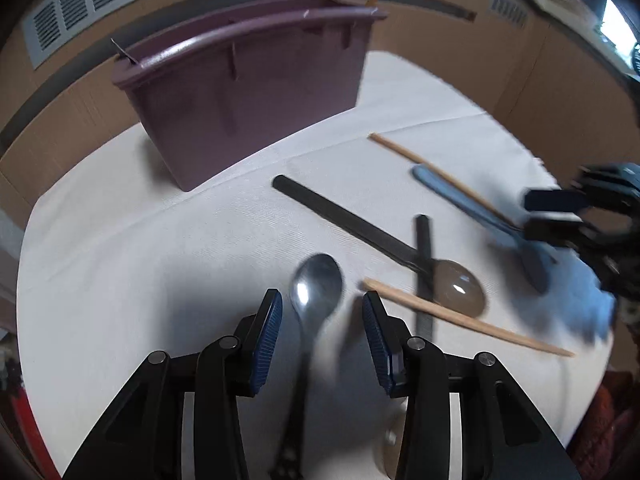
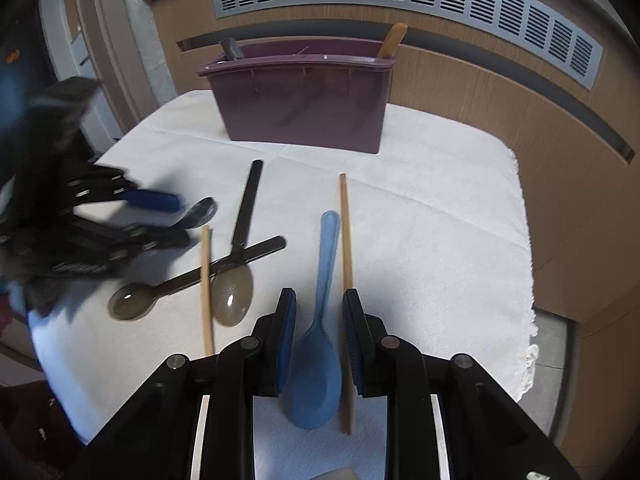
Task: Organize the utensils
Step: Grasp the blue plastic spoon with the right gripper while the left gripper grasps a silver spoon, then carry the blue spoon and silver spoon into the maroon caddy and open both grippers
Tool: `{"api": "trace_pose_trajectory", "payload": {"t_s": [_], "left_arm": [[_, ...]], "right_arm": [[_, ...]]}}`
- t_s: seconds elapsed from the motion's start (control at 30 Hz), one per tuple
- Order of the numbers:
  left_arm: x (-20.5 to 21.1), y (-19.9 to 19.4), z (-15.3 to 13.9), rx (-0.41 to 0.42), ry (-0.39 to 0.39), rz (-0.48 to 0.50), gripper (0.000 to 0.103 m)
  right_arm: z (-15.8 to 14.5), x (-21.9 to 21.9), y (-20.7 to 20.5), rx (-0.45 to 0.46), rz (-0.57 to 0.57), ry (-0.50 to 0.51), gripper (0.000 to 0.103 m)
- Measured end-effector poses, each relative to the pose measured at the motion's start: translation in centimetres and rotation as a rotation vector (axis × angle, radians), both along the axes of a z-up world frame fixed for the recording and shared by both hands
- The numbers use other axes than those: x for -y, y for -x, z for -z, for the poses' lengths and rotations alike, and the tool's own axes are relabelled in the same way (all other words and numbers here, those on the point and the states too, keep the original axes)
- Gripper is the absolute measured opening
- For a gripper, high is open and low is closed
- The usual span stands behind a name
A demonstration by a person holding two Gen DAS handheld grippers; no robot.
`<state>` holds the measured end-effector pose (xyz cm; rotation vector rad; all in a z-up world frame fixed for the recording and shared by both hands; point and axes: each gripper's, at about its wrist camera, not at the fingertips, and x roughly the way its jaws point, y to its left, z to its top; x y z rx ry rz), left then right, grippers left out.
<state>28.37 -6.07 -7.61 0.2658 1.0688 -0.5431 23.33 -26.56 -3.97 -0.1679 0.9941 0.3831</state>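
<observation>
While both grippers point down at a table under a white cloth, utensils lie scattered across it. Far left in the right wrist view, the left gripper appears blurred, its jaws partly apart over a metal spoon that lies between the blue pads; the left wrist view shows a gap on each side of the spoon, so nothing is gripped. Just right of that spoon lie two grey-brown spoons with black handles, their handles crossing, and a wooden chopstick rests across one handle. Further right, the right gripper straddles a blue plastic spoon, bowl nearest the camera, handle pointing away. Its jaws stand a little apart, each side of the spoon's neck, and whether the pads press on it cannot be told. A second wooden chopstick lies just beside the blue spoon on its right, passing close to the right-hand pad. At the back of the cloth stands a purple utensil bin, with a dark handle poking up at its left end and a wooden one at its right end
</observation>
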Motion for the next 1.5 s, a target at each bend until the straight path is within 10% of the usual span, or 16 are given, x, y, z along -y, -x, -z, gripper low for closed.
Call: {"api": "trace_pose_trajectory", "payload": {"t_s": [0.33,0.5,0.87,1.5], "left_arm": [[0.8,0.2,-0.3,0.016,0.002,-0.076,0.029],[-1.6,3.7,-3.2,0.194,0.128,-0.235,0.029],[-5.5,7.0,-6.1,0.264,0.321,-0.399,0.029],[-4.8,9.4,-13.7,0.412,0.360,-0.380,0.029]], "right_arm": [[0.5,0.2,0.3,-0.034,-0.030,-0.039,0.023],[0.9,-0.3,-0.9,-0.039,-0.001,-0.046,0.023],[2.9,-1.2,-4.3,-0.071,0.064,0.032,0.010],[-6.9,1.7,-0.5,0.207,0.088,-0.205,0.010]]}}
